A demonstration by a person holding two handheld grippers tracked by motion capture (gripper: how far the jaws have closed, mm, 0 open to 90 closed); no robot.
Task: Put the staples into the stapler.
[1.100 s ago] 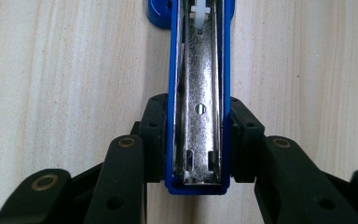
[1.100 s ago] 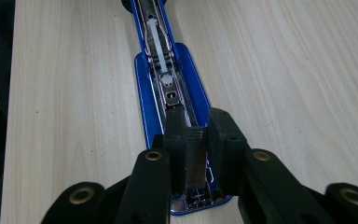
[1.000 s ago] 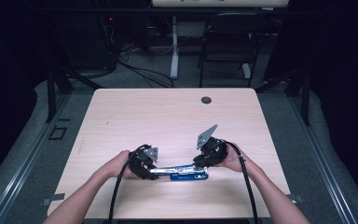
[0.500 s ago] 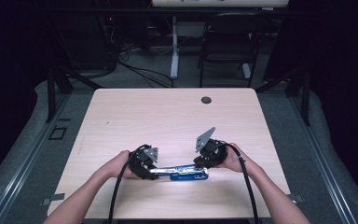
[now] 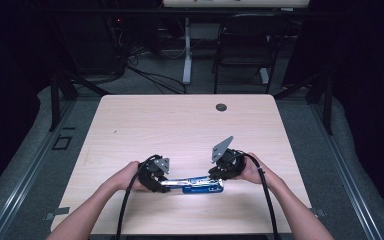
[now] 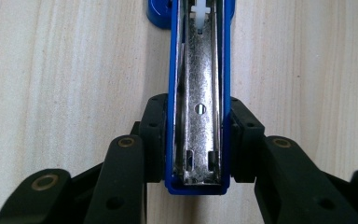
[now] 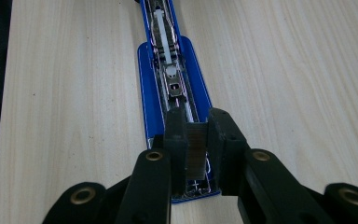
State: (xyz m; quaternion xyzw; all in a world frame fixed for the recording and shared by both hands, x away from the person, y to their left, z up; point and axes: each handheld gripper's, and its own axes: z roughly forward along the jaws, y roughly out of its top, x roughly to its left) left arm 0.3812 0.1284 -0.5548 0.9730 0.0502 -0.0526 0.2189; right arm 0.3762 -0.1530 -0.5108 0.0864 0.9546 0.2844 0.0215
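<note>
A blue stapler lies opened out flat near the table's front edge, its silver metal channels facing up. My left gripper grips its left end: in the left gripper view both pads press the blue sides of the stapler arm, so the left gripper is shut on it. My right gripper is over the stapler's right end. In the right gripper view the right gripper is shut on a grey strip of staples, held just above the stapler's magazine.
The light wooden table has a dark round grommet near its far edge. Beyond it stand a black chair and a white desk leg on a floor with cables. Black cables trail from both grippers toward the front edge.
</note>
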